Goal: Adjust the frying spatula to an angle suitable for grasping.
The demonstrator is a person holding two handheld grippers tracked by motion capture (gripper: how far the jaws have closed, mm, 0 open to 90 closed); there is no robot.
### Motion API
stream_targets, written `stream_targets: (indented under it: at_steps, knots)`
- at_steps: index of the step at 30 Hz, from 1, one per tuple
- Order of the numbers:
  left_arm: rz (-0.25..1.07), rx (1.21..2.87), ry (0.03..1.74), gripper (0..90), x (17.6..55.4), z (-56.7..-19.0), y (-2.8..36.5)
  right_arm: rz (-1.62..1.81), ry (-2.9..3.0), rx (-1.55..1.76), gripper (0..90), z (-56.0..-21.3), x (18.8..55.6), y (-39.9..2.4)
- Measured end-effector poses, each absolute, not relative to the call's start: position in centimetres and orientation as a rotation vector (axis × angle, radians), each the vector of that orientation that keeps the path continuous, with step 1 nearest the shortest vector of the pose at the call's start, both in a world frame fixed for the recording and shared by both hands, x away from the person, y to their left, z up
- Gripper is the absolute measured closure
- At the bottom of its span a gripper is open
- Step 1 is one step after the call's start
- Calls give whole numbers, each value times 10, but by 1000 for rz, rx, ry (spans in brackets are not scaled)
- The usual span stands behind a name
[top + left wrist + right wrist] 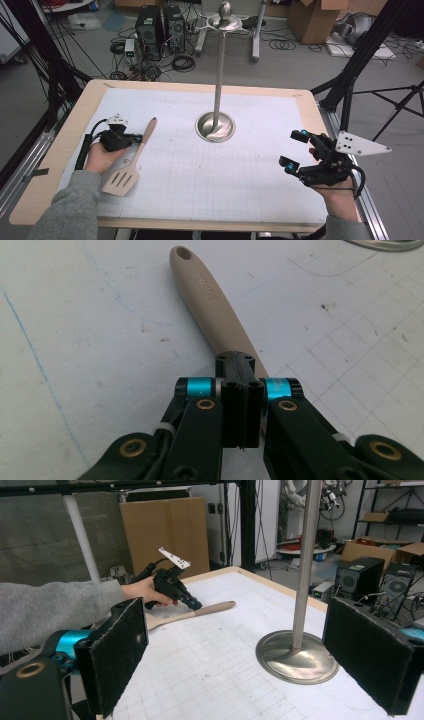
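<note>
Beige spatula [215, 310] handle under closed left fingers [235, 405]

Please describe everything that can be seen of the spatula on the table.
The spatula is beige and looks like wood or matte plastic. It has a flat, slotted blade at the end near the person and a long rounded handle with a small hanging hole at the far tip. It lies flat on the white gridded mat, at its left side, left of the metal stand. The left gripper is shut on the handle near its middle.
</note>
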State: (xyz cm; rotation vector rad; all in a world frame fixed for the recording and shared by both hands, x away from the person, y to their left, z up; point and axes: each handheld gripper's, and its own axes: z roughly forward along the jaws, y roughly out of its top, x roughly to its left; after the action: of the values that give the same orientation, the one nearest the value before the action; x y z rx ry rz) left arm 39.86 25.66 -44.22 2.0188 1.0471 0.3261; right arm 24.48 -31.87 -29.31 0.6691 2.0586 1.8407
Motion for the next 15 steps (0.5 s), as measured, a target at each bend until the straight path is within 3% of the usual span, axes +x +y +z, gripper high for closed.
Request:
stream_targets:
  at_steps: [15]
  knots:
    - [291,2031,984,899,400,-445,251,1838,2069,667,101,-295,247,-317]
